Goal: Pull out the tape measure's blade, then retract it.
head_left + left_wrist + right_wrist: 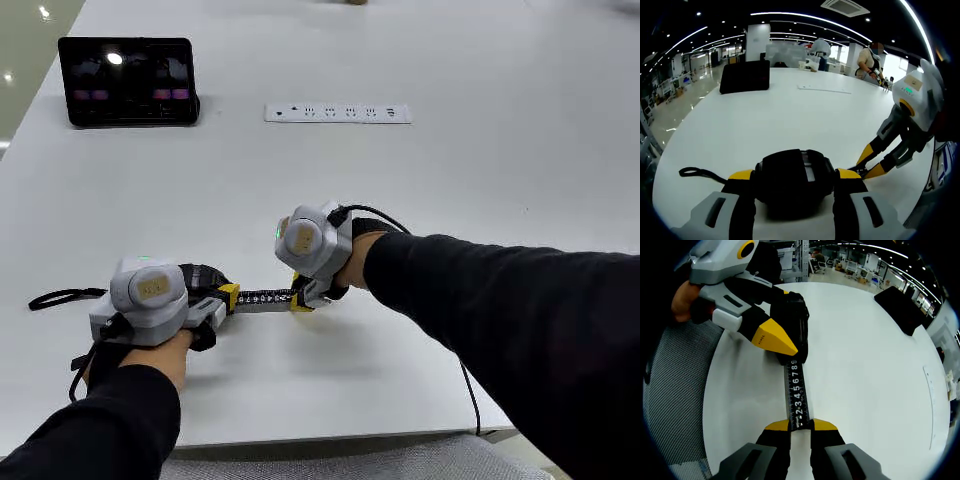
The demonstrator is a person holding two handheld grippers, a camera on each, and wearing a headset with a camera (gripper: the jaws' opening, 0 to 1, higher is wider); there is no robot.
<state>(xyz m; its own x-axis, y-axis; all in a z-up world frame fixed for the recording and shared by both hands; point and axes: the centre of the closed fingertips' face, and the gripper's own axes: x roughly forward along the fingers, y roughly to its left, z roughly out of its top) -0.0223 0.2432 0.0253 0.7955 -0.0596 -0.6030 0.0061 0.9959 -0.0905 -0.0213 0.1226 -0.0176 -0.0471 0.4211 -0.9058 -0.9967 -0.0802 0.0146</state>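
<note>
1. Clamping the black tape measure case (pixel 795 192) between its jaws, the left gripper (pixel 794 174) holds it on the white table (pixel 450 170), near the front edge.
2. The right gripper (pixel 800 426) has its jaws drawn in to a tight pinch on the tip of the blade (pixel 796 387).
3. A short stretch of blade lies flat on the table between the two grippers, printed numerals facing up.
4. The case's black wrist strap (pixel 60 297) trails off to the left.
5. A dark tablet (pixel 128 80) and a white power strip (pixel 337 113) sit on the far side of the table, well apart from the grippers.
</note>
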